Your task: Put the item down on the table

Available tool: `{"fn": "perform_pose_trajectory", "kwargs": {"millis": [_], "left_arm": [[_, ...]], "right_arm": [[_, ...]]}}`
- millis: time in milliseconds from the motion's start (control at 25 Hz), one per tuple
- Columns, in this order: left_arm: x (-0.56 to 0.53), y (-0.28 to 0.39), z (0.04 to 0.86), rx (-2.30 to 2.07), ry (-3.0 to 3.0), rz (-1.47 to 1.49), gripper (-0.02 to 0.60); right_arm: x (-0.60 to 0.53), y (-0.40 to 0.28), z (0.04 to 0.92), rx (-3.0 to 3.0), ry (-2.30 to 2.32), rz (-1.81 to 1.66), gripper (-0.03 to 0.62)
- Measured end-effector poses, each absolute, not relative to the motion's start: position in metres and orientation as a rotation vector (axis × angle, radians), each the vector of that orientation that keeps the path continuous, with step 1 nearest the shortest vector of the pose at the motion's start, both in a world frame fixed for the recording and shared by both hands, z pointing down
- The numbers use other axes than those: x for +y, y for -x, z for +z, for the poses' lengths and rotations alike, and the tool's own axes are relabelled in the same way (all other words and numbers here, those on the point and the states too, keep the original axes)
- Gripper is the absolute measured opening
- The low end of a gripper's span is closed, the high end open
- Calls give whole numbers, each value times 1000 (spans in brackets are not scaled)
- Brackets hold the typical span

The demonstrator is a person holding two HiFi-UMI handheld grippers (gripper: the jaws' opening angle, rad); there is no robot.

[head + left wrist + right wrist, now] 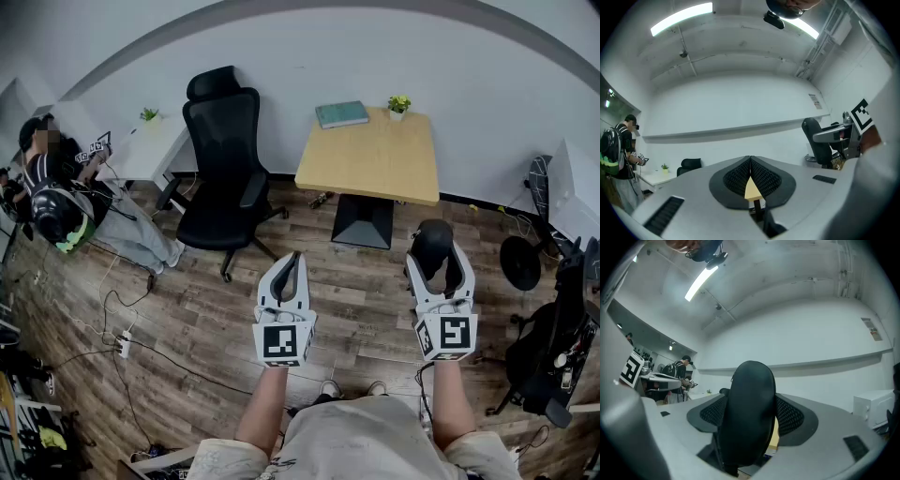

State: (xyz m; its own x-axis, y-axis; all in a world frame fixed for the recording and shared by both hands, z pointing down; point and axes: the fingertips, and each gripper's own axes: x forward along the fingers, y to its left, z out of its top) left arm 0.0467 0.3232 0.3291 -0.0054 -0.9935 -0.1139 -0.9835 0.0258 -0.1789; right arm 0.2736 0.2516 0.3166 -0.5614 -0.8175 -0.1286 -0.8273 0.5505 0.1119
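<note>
A black, rounded, oval item (432,246) stands up between the jaws of my right gripper (436,265), which is shut on it with the jaws spread wide. In the right gripper view the item (747,413) fills the gap between the ribbed pads (792,416). My left gripper (290,269) is shut with nothing in it, its pads (761,176) meeting at the tips. Both grippers hang over the wood floor, short of the light wooden table (375,159), which stands ahead by the wall. A sliver of the table (752,190) shows between the left jaws.
A teal book (342,114) and a small potted plant (399,105) sit at the table's far edge. A black office chair (225,159) stands left of it. A person (56,187) sits by a white desk (155,150). Cables (122,342) and black gear (553,328) line the floor's sides.
</note>
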Motion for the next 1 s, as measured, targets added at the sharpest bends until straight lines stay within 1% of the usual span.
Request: {"fn": "perform_pose_trajectory", "kwargs": {"millis": [400,1000], "left_arm": [[337,-8,324,2078,2082,-29,9],[356,34,348,2059,2158,3,8]], "right_arm": [[267,-233,317,2699,1463,219,345],[296,-186,335,2717,1516,198,345]]}}
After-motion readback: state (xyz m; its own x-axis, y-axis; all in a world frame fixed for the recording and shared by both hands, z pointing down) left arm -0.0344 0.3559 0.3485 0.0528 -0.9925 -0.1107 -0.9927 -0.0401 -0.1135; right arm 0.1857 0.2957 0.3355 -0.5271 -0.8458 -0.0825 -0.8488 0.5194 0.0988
